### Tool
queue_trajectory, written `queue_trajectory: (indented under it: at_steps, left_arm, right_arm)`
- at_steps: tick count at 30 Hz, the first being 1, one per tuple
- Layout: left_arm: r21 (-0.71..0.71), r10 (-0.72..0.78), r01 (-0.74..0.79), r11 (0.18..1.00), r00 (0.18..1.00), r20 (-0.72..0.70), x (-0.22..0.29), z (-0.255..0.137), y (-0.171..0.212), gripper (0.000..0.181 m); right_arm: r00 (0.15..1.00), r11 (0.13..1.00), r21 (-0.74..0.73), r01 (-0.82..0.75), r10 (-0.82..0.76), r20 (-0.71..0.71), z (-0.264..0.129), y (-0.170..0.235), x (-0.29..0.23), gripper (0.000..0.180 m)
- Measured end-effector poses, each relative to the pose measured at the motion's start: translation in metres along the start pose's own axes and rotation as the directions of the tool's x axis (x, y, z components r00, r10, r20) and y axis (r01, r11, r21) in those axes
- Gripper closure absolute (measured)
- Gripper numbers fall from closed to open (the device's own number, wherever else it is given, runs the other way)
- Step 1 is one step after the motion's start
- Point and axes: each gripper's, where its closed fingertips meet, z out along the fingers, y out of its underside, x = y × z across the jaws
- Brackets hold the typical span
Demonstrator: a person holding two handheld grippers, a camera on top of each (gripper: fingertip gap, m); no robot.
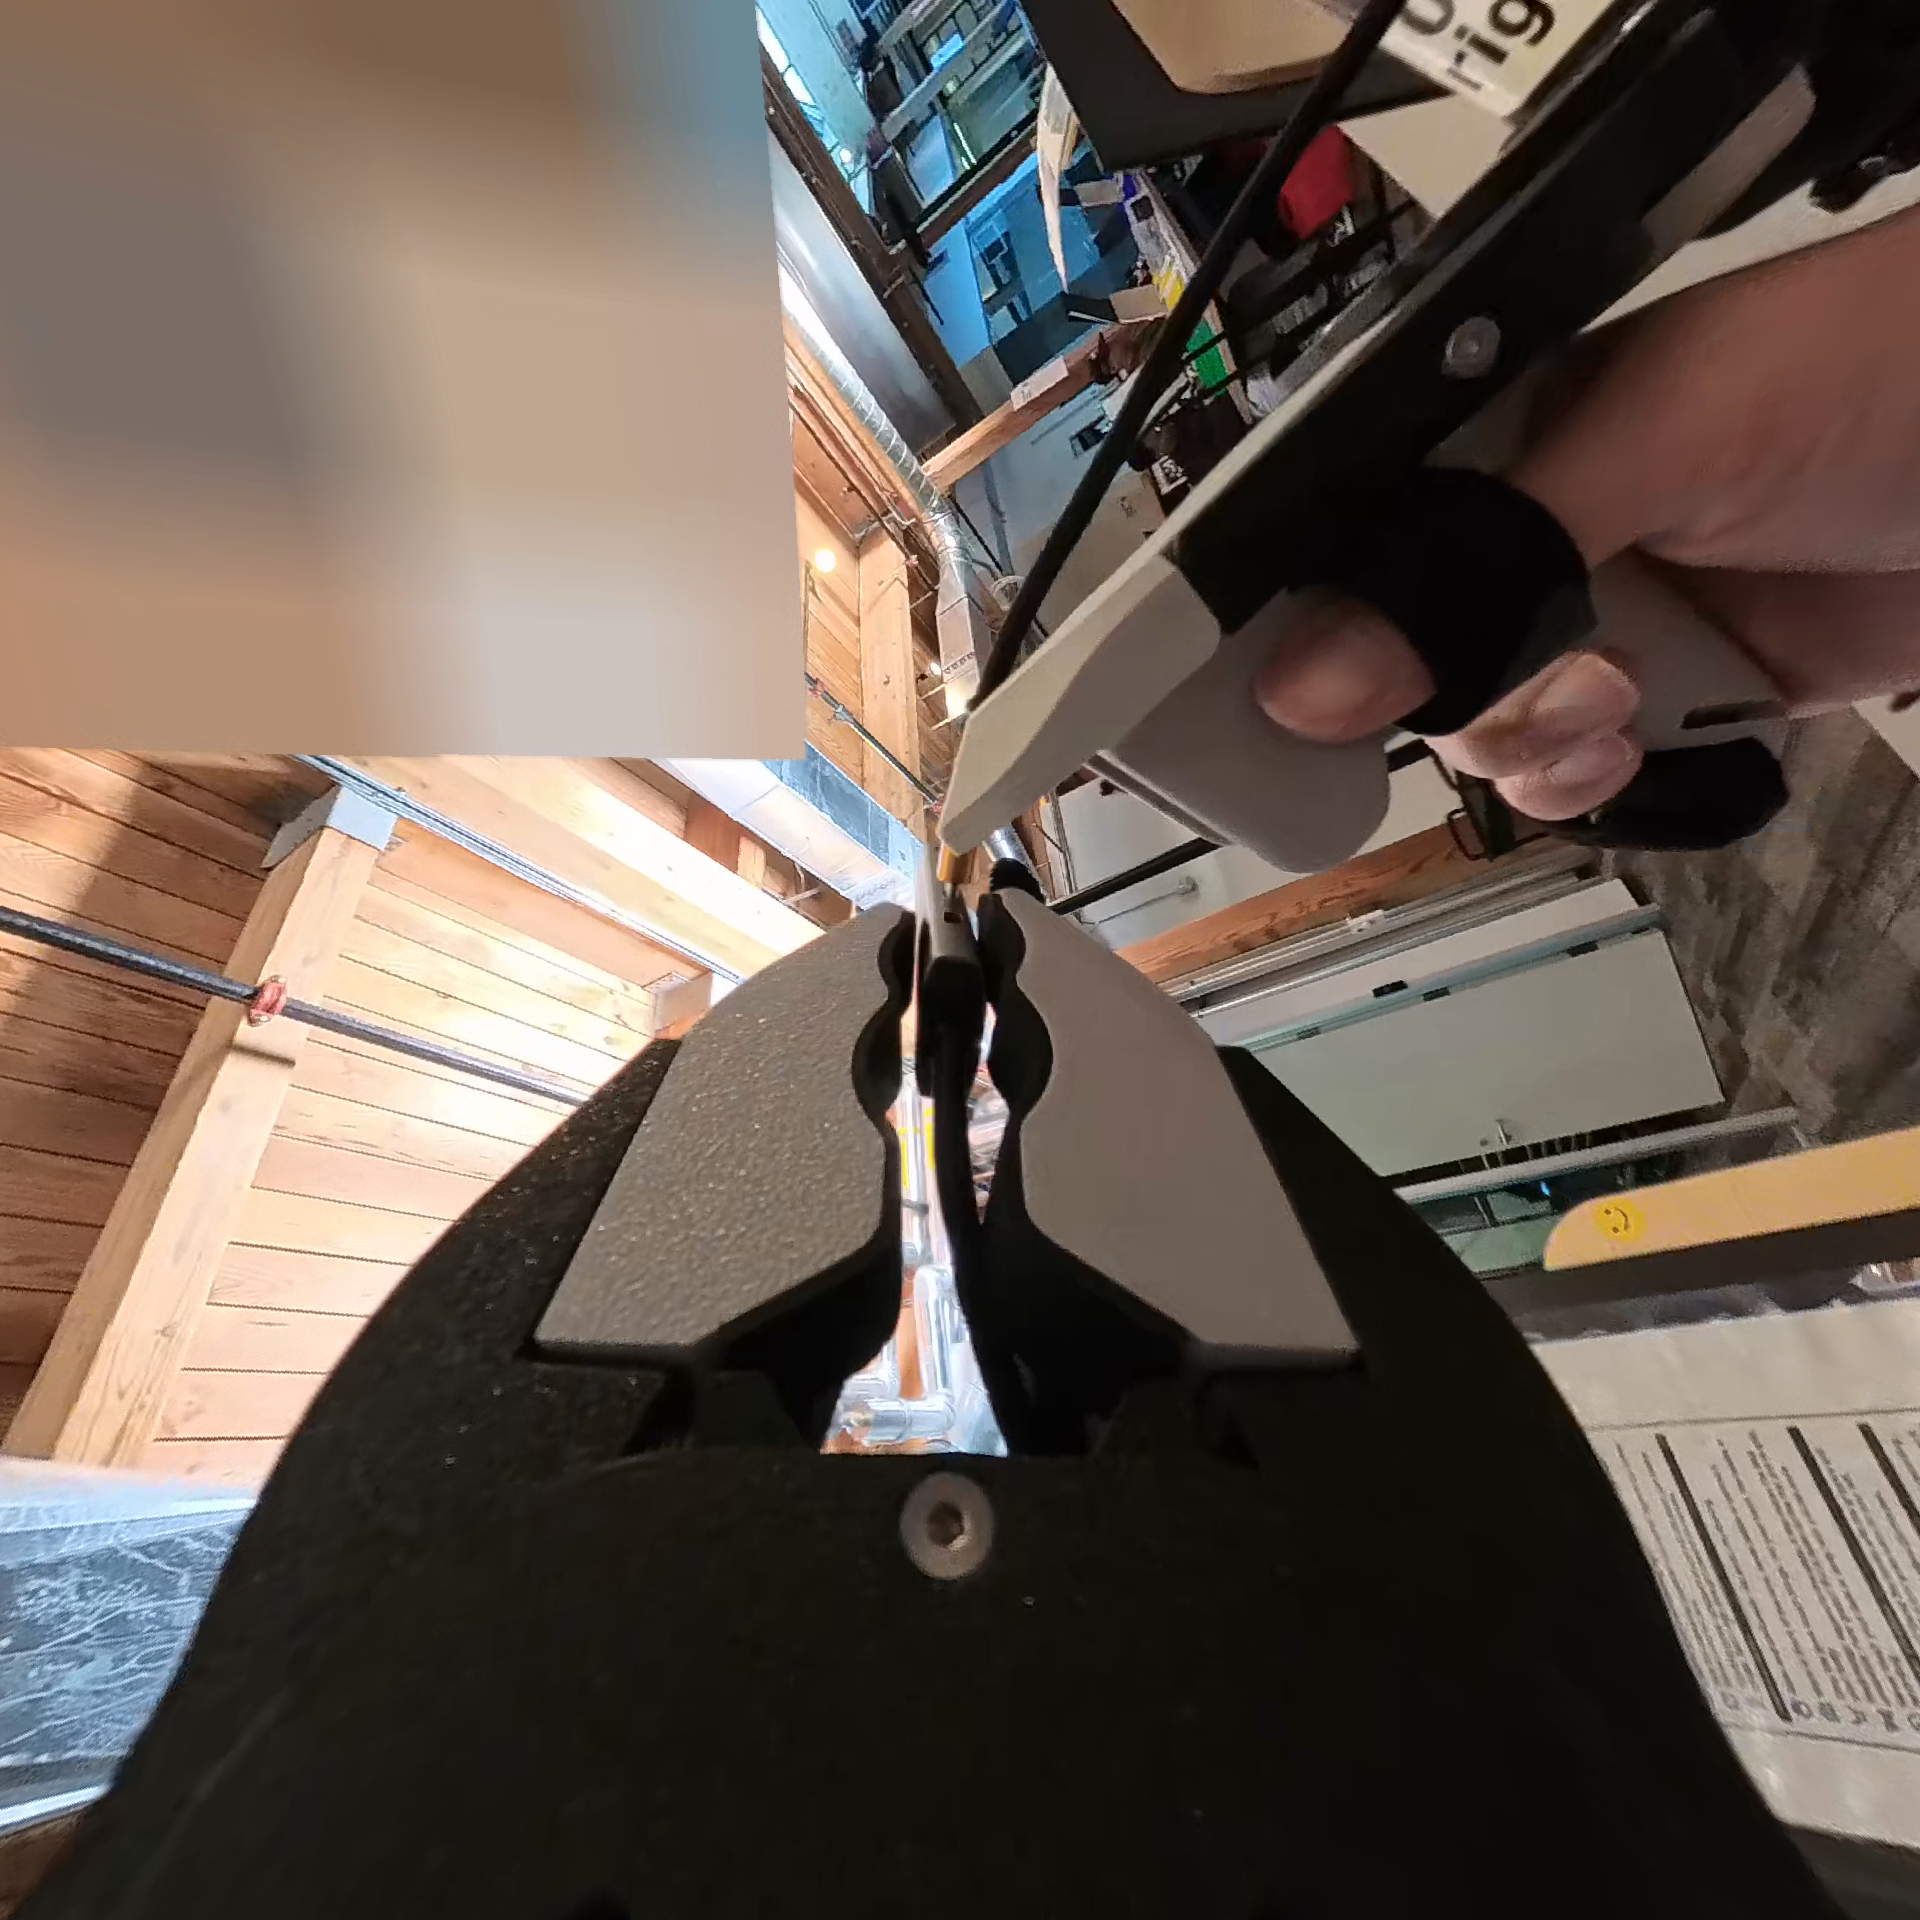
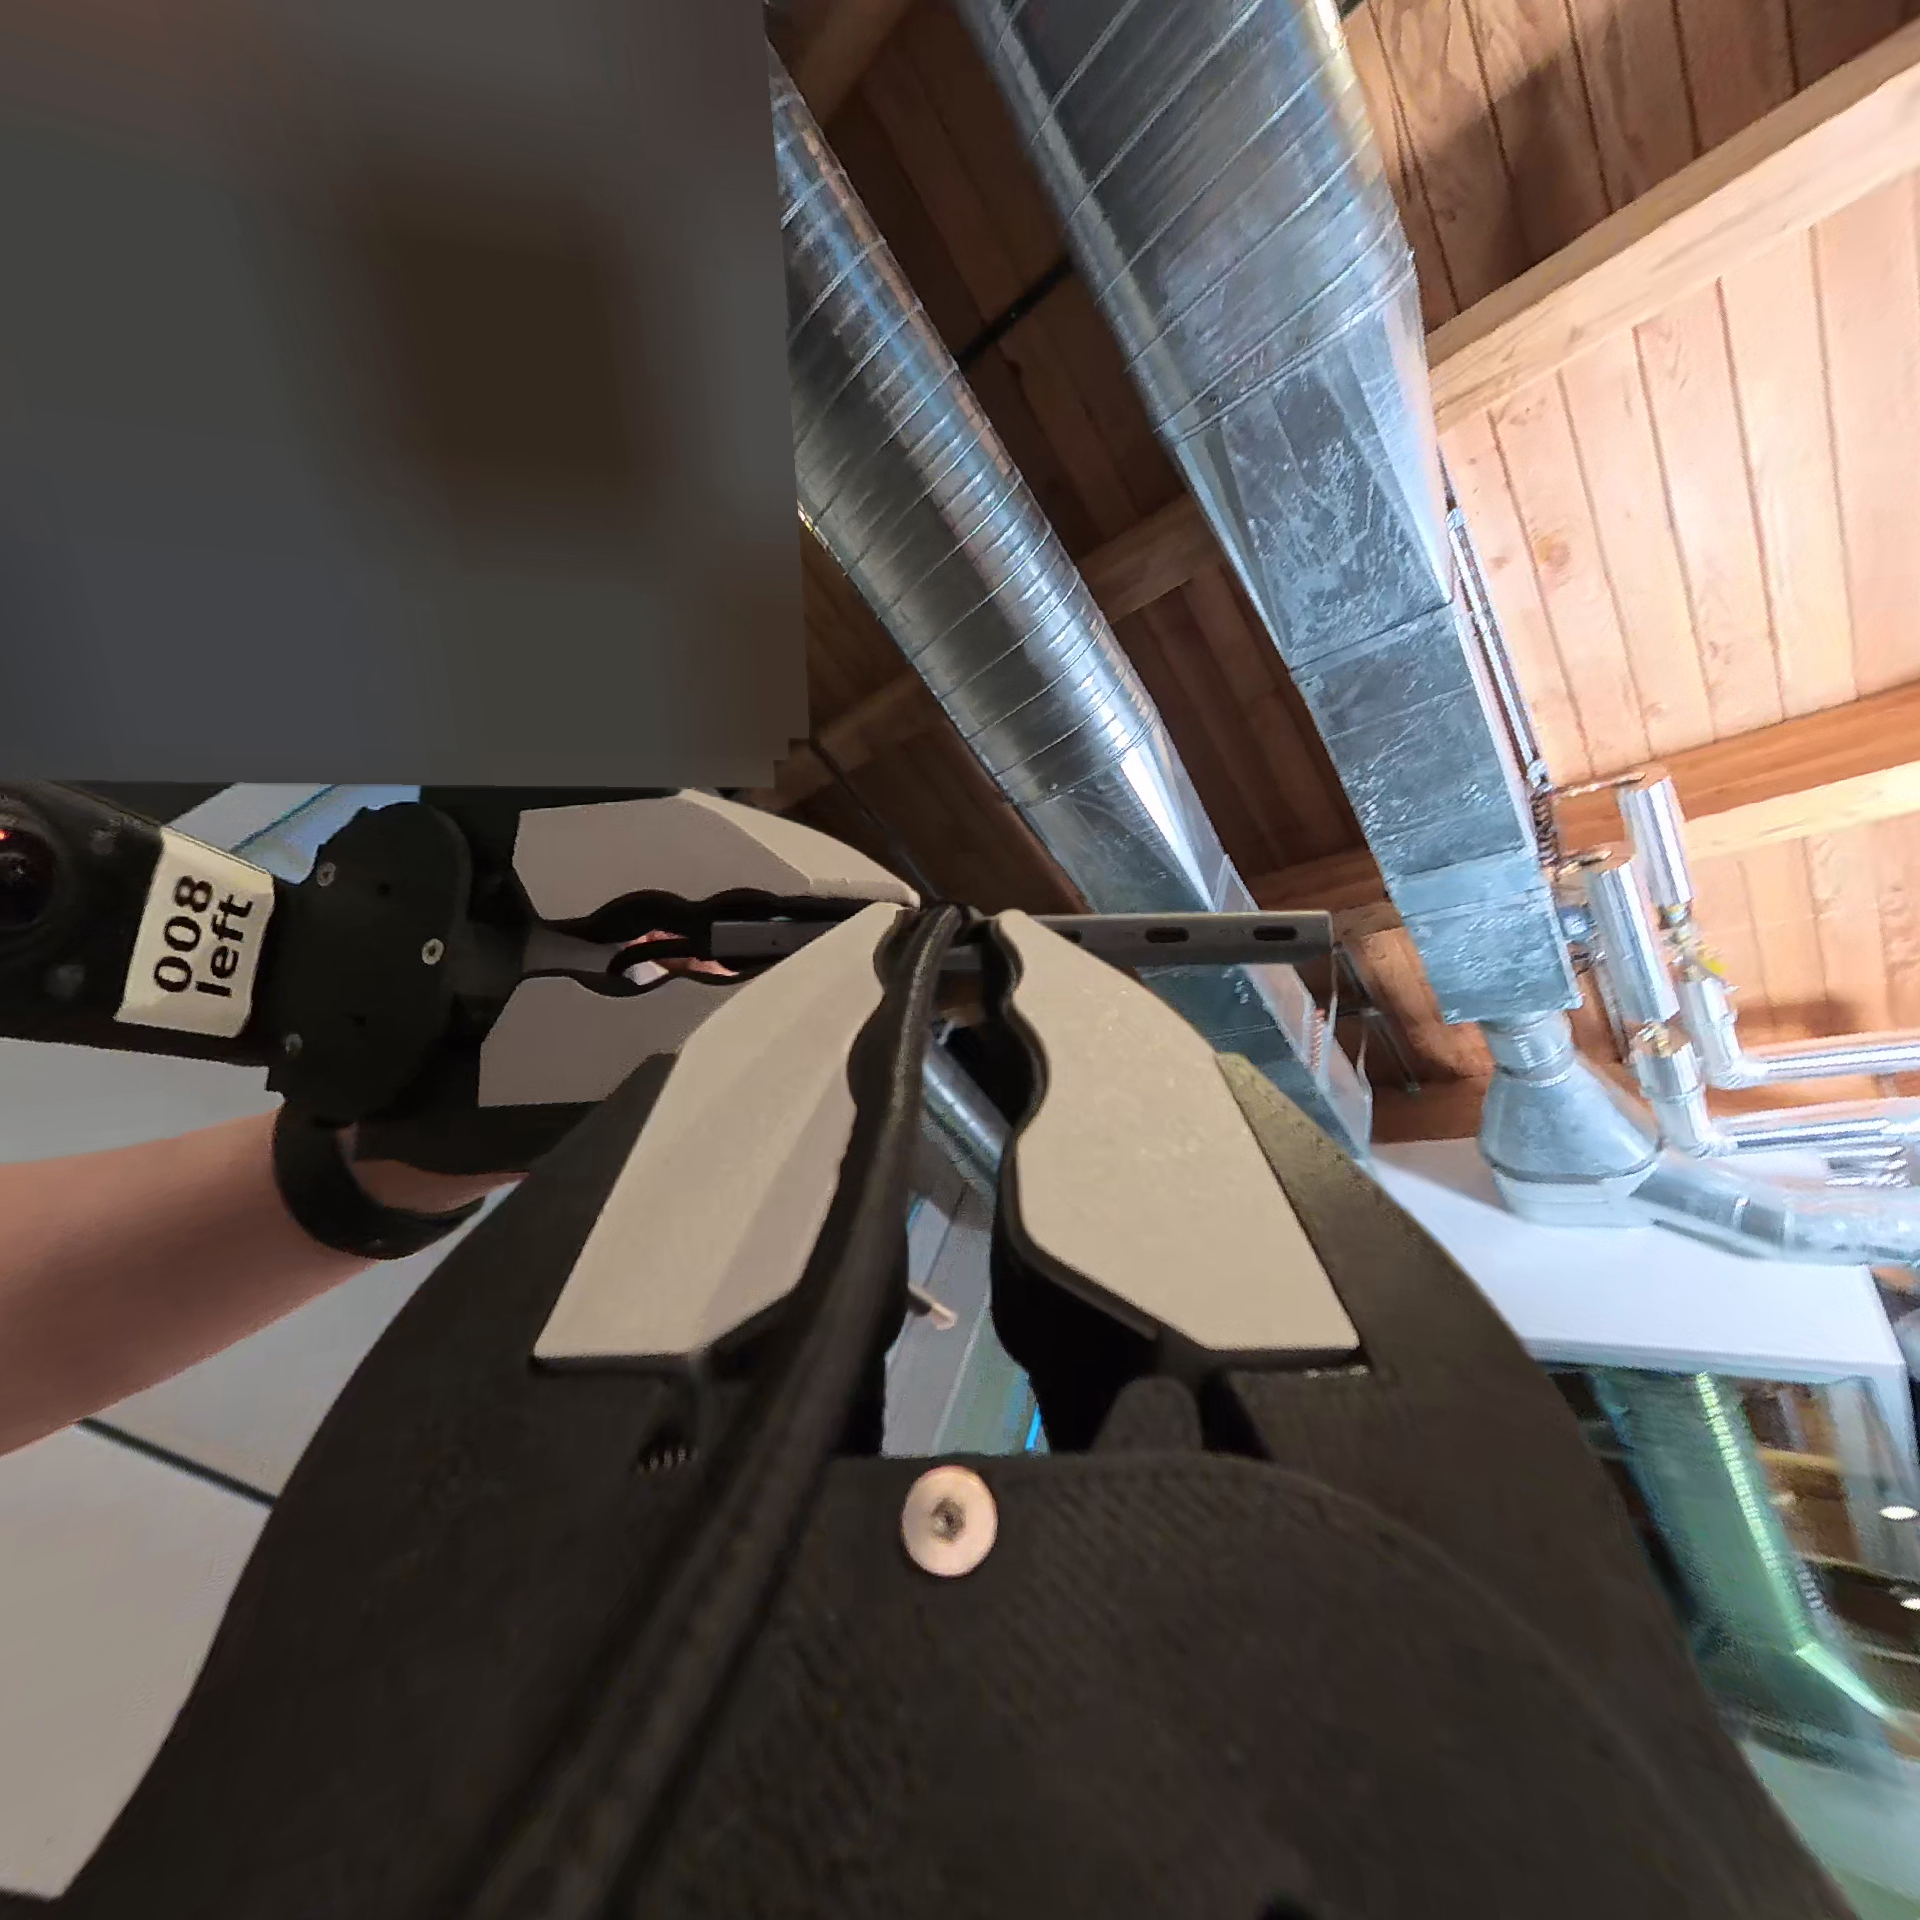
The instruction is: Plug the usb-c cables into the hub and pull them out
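My left gripper [image 1: 951, 935] is shut on the thin grey hub [image 1: 928, 904], seen edge-on, with the hub's own black lead [image 1: 958, 1195] running back between the fingers. In the right wrist view the hub [image 2: 1174, 935] is a grey bar with slot ports, sticking out to the right from the left gripper [image 2: 831, 920]. My right gripper [image 2: 940, 920] is shut on a black usb-c cable [image 2: 902, 1101] right at the hub's side. In the left wrist view the right gripper [image 1: 961, 821] comes in from the upper right, its cable [image 1: 1143, 395] trailing up. A gold plug tip [image 1: 948, 864] meets the hub; I cannot tell whether it is seated.
Both grippers are raised and the cameras look up at a wooden ceiling [image 1: 312, 1143] and metal ducts [image 2: 1039, 582]. A person's hand [image 1: 1714, 468] holds the right gripper. A printed sheet [image 1: 1766, 1558] lies at the lower right. My two grippers' fingertips are within a few centimetres of each other.
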Motion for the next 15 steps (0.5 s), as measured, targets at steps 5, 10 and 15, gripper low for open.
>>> queue_trajectory:
  at_steps: [5, 10, 15]
  left_arm:
    - [0.002, 0.016, -0.016, 1.0, 0.999, 0.041, -0.013, 0.008, -0.01, 0.166]
    - [0.001, -0.001, 0.001, 1.0, 0.998, 0.06, -0.02, 0.01, -0.014, 0.154]
    - [-0.002, -0.029, 0.029, 1.0, 0.998, 0.064, -0.019, 0.009, -0.018, 0.147]
  right_arm:
    - [0.998, 0.998, 0.038, 0.058, -0.057, -0.016, -0.001, -0.019, 0.003, 0.167]
    - [0.997, 0.995, 0.054, 0.081, -0.08, -0.023, -0.002, -0.027, 0.006, 0.168]
    - [0.995, 0.993, 0.059, 0.101, -0.099, -0.02, -0.002, -0.03, 0.005, 0.168]
